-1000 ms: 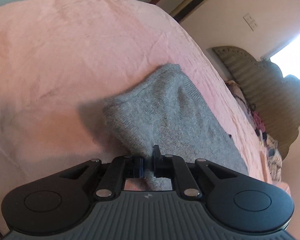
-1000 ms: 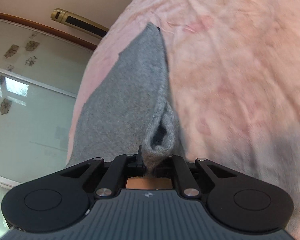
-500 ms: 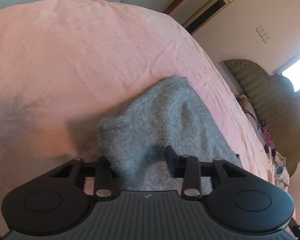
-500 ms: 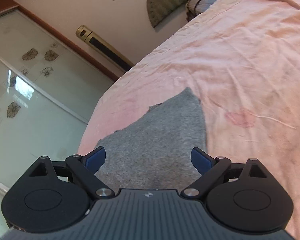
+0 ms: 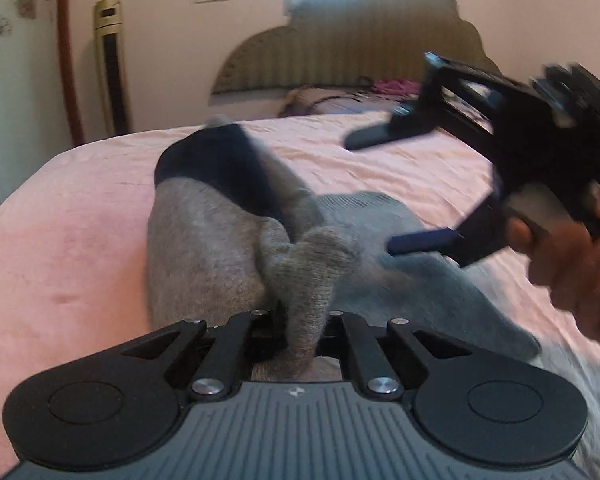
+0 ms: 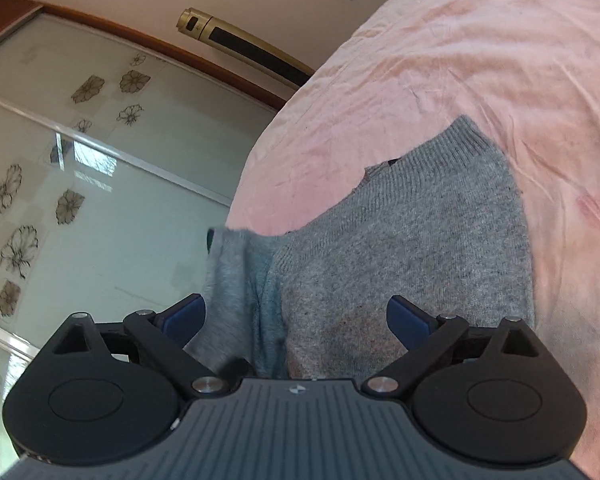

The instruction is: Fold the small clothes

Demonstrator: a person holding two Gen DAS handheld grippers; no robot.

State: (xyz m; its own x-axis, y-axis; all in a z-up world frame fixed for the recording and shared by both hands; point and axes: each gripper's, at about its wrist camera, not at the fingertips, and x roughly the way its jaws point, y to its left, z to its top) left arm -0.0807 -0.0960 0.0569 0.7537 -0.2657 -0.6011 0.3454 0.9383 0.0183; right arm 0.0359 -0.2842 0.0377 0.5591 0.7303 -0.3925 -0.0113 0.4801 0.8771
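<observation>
Left wrist view: left claw (image 5: pixel 300 316) pinched tight on a bunched tail of the grey sweater (image 5: pixel 220 256), which rises from the pink bed (image 5: pixel 60 240) straight ahead at twelve o'clock.
Right claw (image 5: pixel 376 192): spread wide and gripping nothing, hovering at two o'clock above the flatter part of the knit; the person's hand (image 5: pixel 572 264) holds it.
Sweater's look: fuzzy grey knit, ribbed hem at the far end, a dark lining showing where it gapes open at eleven o'clock.
Where it lies: half lifted and crumpled on the left side, spread on the bed to the right.
Handling: probably light, limp and stretchy, so it will sag between grips.
Best hold: likely the ribbed hem or a firm corner.
</observation>
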